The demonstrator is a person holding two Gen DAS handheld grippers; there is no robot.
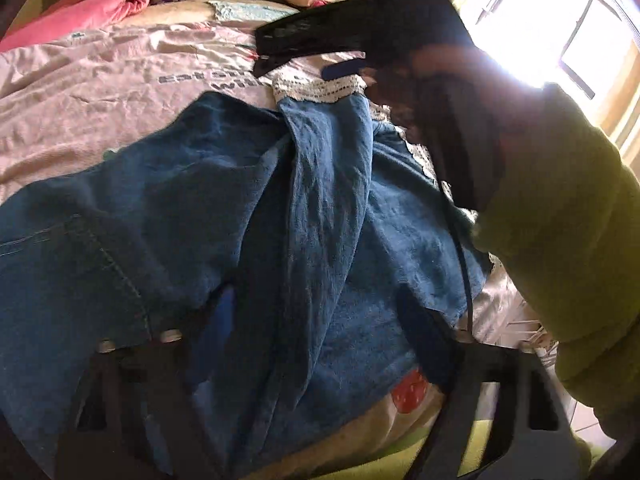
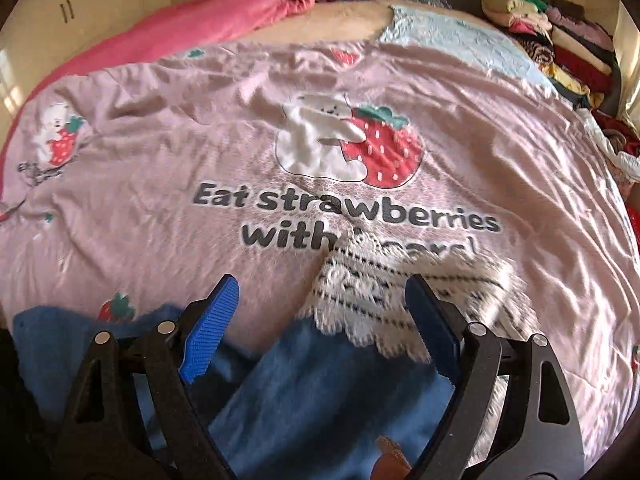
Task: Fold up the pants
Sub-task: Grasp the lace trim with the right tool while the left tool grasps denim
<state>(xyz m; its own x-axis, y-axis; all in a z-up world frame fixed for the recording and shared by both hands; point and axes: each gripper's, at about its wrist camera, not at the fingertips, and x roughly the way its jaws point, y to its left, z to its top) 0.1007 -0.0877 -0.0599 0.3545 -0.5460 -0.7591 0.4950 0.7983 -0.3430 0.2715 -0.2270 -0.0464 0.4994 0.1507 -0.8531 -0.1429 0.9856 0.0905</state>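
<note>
Blue denim pants [image 1: 248,216] with white lace-trimmed cuffs [image 1: 320,88] are being spread over a pink bedspread [image 2: 160,168] printed with a white bear hugging a strawberry [image 2: 348,144] and the words "Eat strawberries with". In the left wrist view the pants are lying bunched, with one leg draped in a raised ridge across the other and its lace hem reaching toward the far side of the bed.

The left gripper [image 1: 316,312] is being held low over the crumpled denim; its fingers are dark and blurred against the fabric, so it cannot be told whether they are parted or closed on the cloth.

The right gripper [image 2: 320,320] is being held with its jaws spread wide, one blue ribbed pad [image 2: 212,328] to each side of the pant leg [image 2: 320,392], and nothing is being pinched between them. The lace cuff [image 2: 380,292] is lying just ahead of the fingertips, motion-blurred, on top of the printed lettering. From the left wrist camera this same gripper [image 1: 316,56] is seen above the far cuff, carried by an arm in a yellow-green sleeve [image 1: 560,216].

A rolled pink blanket [image 2: 248,4] is lying at the head of the bed, and stacked folded clothes [image 2: 552,40] are piled along the right side.
</note>
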